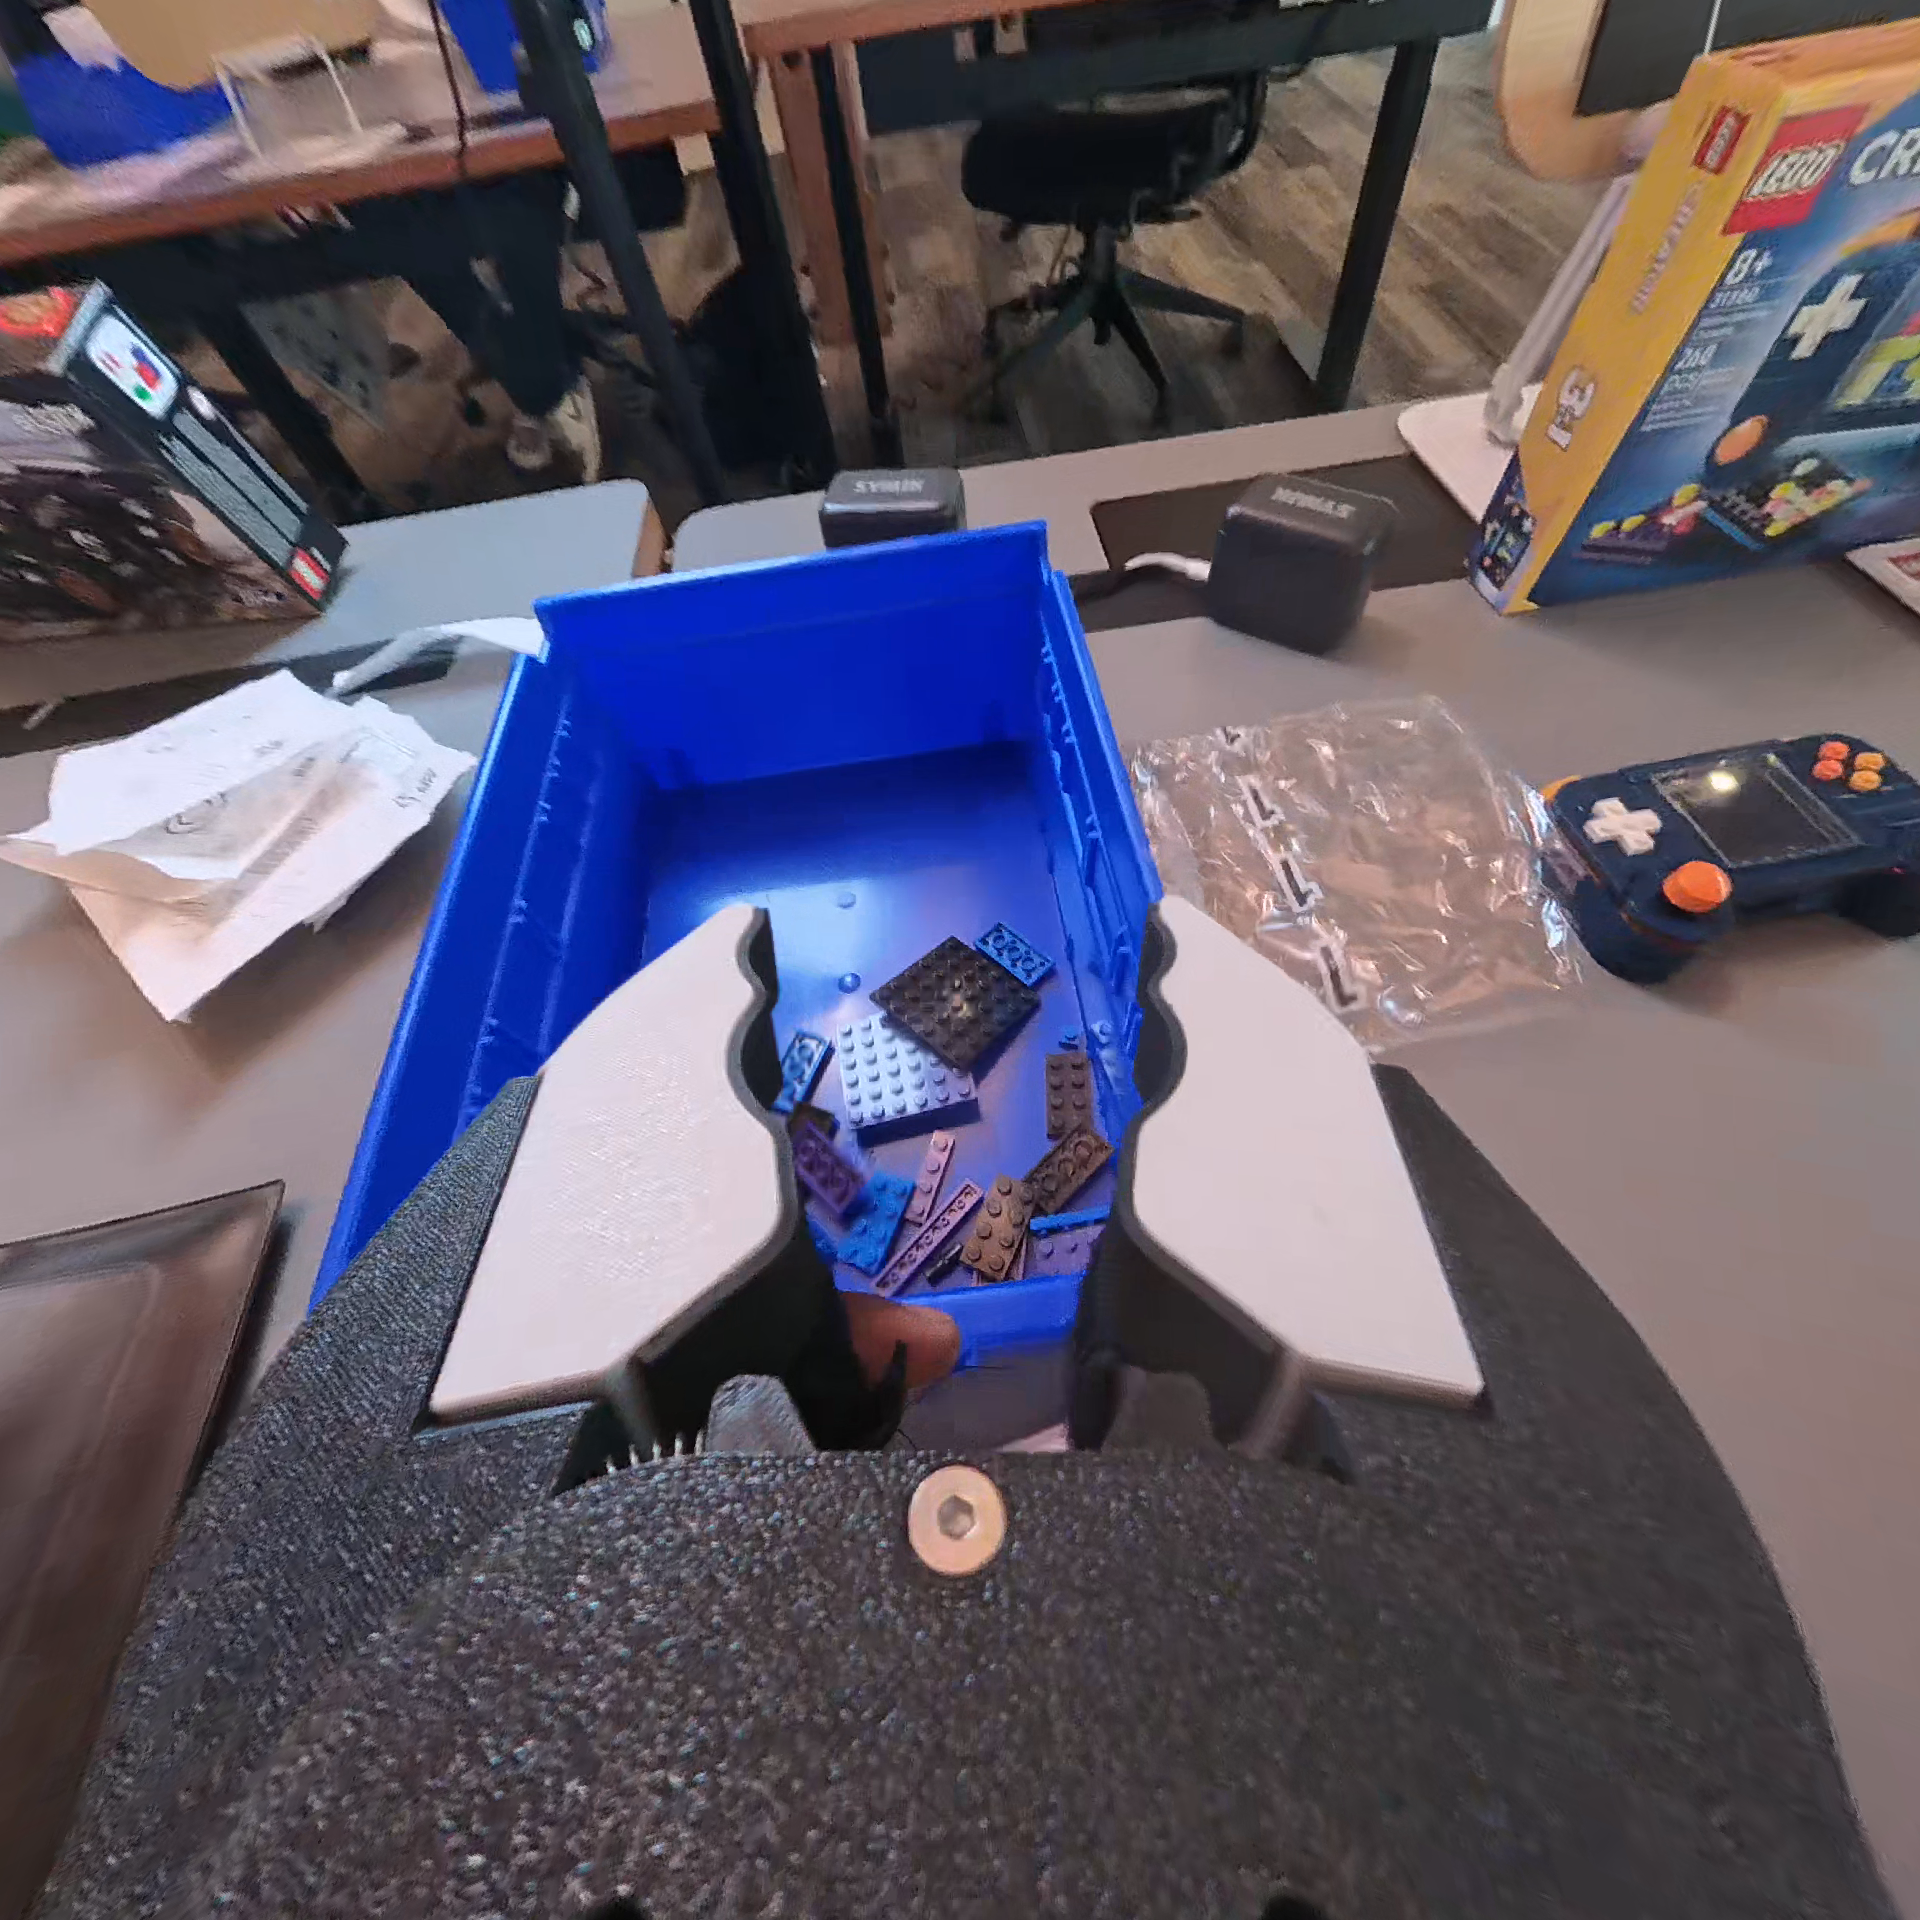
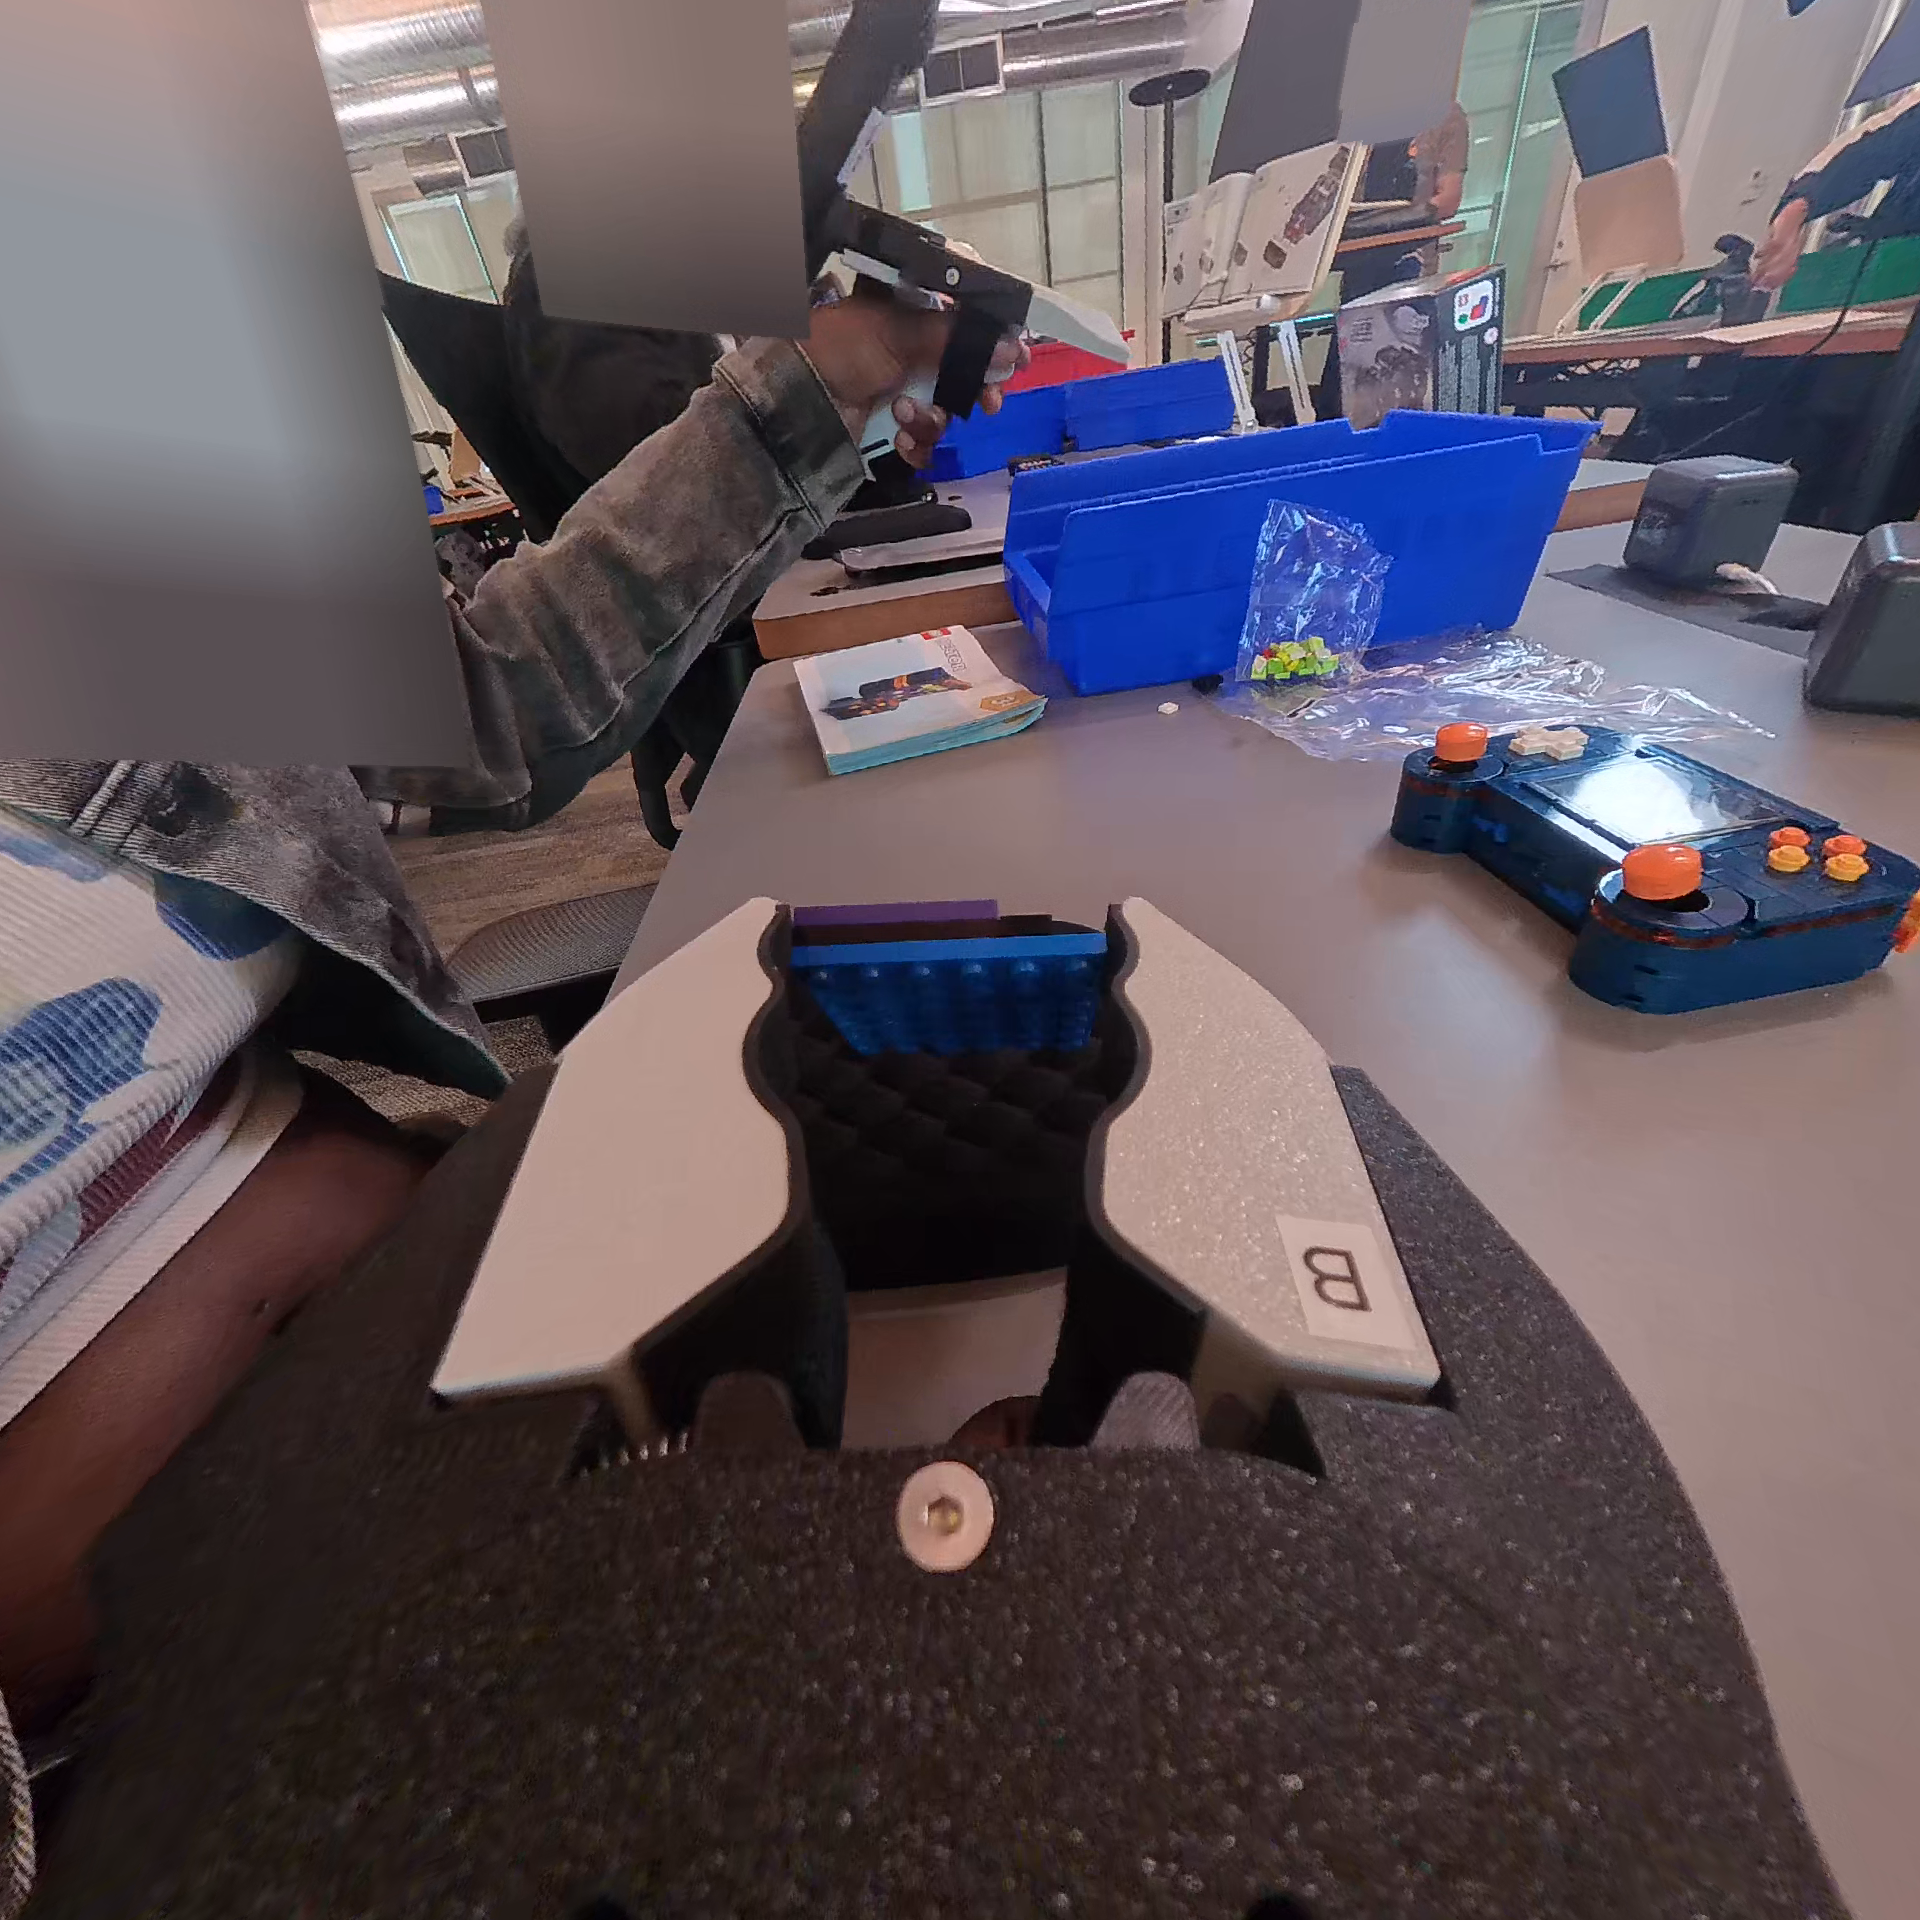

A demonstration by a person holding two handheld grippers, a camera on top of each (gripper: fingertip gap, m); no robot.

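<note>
- Hovering over the blue bin [image 1: 582,935], the left gripper [image 1: 956,1039] has its fingers spread apart with nothing between them, angled down so the loose brick plates [image 1: 935,1122] heaped at the bin's near end sit framed in the gap.
- The right gripper [image 2: 945,987] is clamped on a blue studded plate [image 2: 945,1003] with purple and dark pieces stacked behind it, held flat-on above the bench [image 2: 1143,883] edge.
- A finished brick game controller [image 2: 1662,862] lies well apart to the right, beside an emptied clear bag [image 1: 1340,852], likely kept clear of the sorting.
- An instruction booklet [image 2: 914,696] lies near the bin.
</note>
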